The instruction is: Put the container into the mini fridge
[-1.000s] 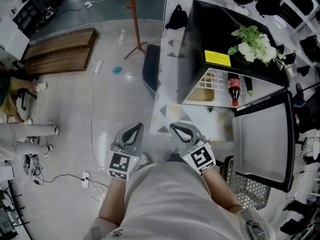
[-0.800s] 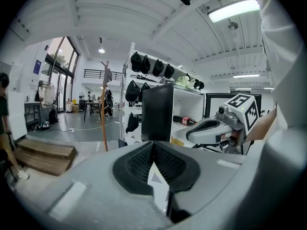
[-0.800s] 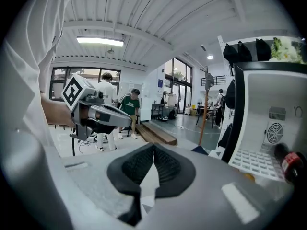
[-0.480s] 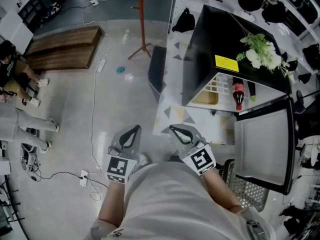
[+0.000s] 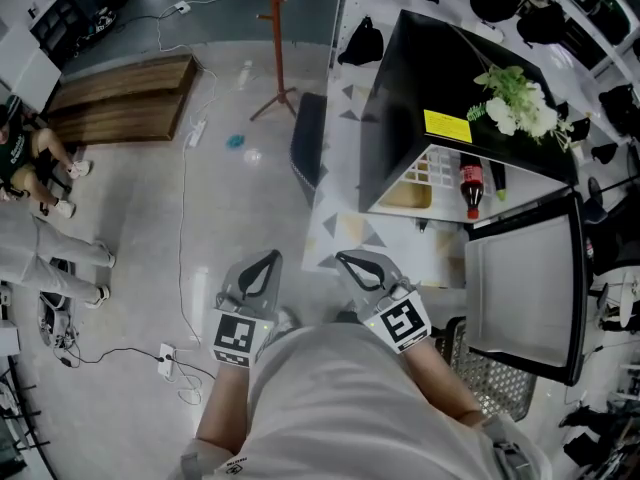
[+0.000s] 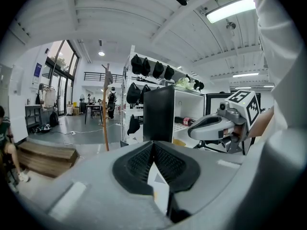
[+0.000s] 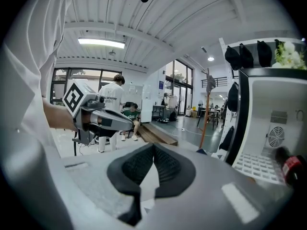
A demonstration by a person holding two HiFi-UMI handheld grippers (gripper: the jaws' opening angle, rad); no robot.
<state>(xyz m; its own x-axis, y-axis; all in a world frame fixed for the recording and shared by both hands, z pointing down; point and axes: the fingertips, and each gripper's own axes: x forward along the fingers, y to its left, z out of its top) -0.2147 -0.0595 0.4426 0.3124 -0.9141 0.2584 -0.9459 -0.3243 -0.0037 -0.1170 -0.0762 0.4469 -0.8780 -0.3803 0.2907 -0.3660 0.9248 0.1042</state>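
The black mini fridge (image 5: 420, 78) stands ahead on the right, its door (image 5: 520, 278) swung open towards me. On its lower shelf lies a yellowish container (image 5: 408, 194), beside a cola bottle (image 5: 470, 183). My left gripper (image 5: 270, 259) and right gripper (image 5: 343, 259) are held side by side close to my body, short of the fridge. Both are shut, and nothing sits between their ribbed pads (image 6: 165, 164). The left gripper view shows the right gripper (image 6: 193, 131) in front of the open fridge (image 6: 160, 111). The right gripper view shows the left gripper (image 7: 128, 125).
White flowers (image 5: 515, 103) lie on the fridge top. A wire basket (image 5: 490, 378) stands below the door, a dark seat (image 5: 305, 148) left of the fridge. A red coat stand (image 5: 275, 38), a wooden platform (image 5: 120, 103), floor cables (image 5: 183, 268) and a seated person (image 5: 25, 158) are further left.
Both grippers stay shut in the same place before me. The head view has drifted a little, and the person at the left edge has shifted.
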